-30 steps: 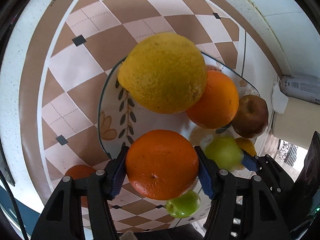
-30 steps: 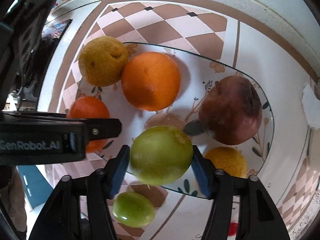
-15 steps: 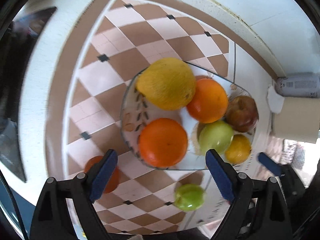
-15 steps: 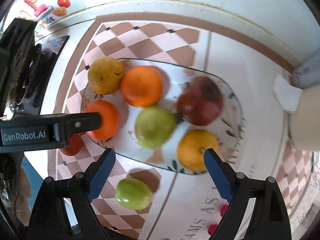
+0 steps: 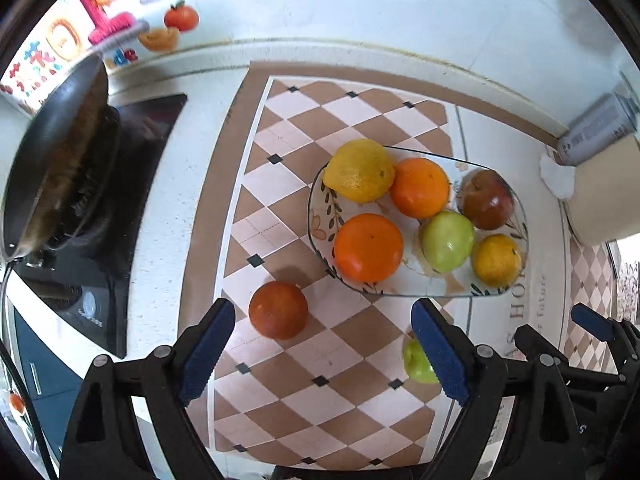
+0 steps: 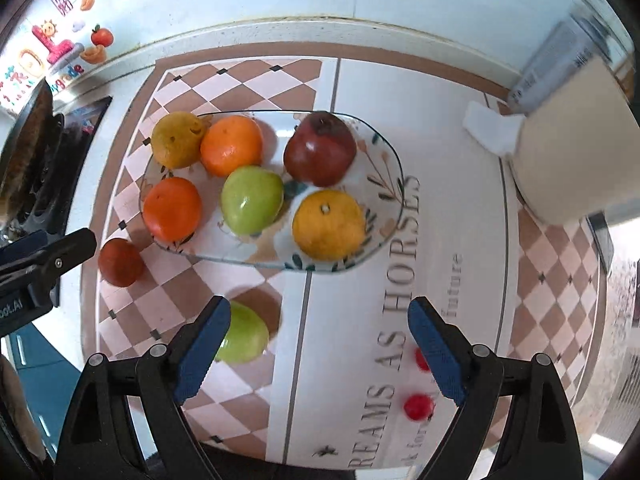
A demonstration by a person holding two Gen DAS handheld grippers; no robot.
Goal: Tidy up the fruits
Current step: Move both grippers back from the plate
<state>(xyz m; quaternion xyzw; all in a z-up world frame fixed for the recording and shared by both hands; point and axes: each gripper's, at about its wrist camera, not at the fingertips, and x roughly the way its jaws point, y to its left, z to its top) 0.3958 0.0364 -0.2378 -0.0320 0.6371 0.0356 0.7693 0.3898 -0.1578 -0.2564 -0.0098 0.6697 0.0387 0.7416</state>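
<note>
A glass plate [image 5: 318,216] [image 6: 394,156] on the counter holds a yellow lemon [image 5: 359,171], two oranges [image 5: 368,247] [image 5: 419,187], a green apple [image 5: 448,241] [image 6: 251,200], a dark red apple [image 5: 486,200] [image 6: 320,154] and a yellow citrus [image 5: 497,260] [image 6: 329,225]. A dark orange [image 5: 278,310] [image 6: 121,262] and a small green apple [image 5: 416,362] [image 6: 243,334] lie on the mat in front of the plate. My left gripper [image 5: 324,350] is open and empty above the mat. My right gripper [image 6: 318,348] is open and empty, the small green apple beside its left finger.
A frying pan [image 5: 48,160] sits on a black stove [image 5: 132,160] at the left. A cream container [image 5: 604,192] [image 6: 572,148], a grey can [image 5: 596,128] and a white wad [image 5: 556,174] stand at the right by the wall. Two small red items [image 6: 418,406] lie on the mat.
Both grippers opened, releasing the orange and the green apple onto the plate, then drew back and up, away from the plate.
</note>
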